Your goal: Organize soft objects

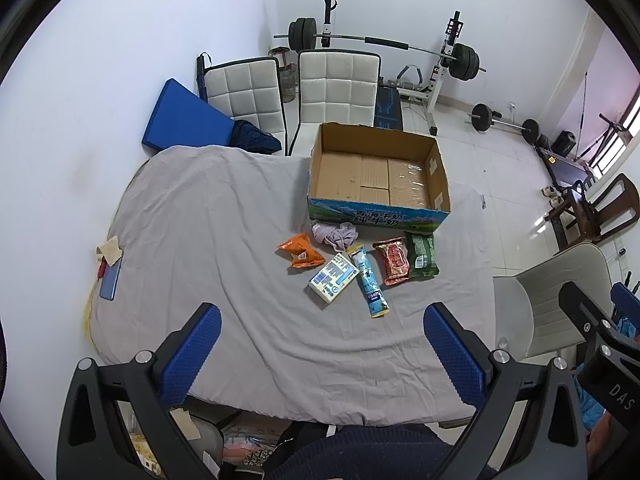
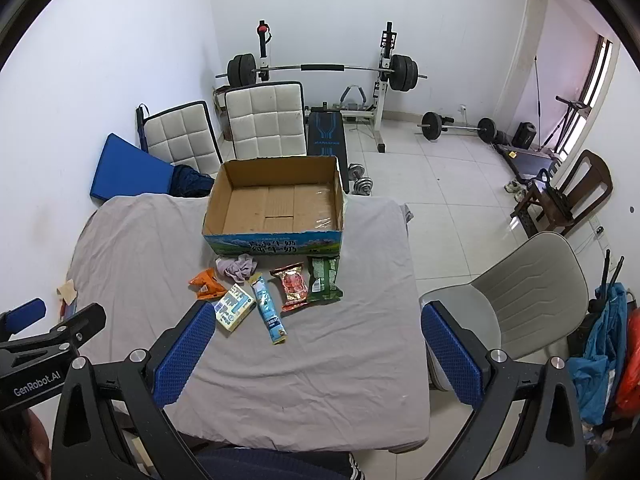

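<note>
An open cardboard box [image 1: 436,184] [image 2: 214,204] stands empty on the far side of the grey-covered table [image 1: 200,220] [image 2: 340,360]. In front of it lie a crumpled lilac cloth [image 1: 335,234] [image 2: 237,267], an orange packet [image 1: 301,255] [image 2: 206,283], a white-and-blue pack [image 1: 333,282] [image 2: 235,306], a long blue tube pack [image 1: 368,280] [image 2: 269,307], a red packet [image 1: 394,260] [image 2: 294,286] and a green packet [image 1: 421,255] [image 2: 325,278]. My left gripper [image 1: 322,328] and right gripper [image 2: 314,326] both hover open above the near part of the table, holding nothing.
Two white padded chairs [image 1: 338,84] [image 2: 264,118] stand behind the table, a beige chair [image 2: 528,292] at its right. A phone [image 1: 110,280] and paper lie at the table's left edge. A weight bench, barbells and dumbbells [image 2: 360,184] fill the far floor.
</note>
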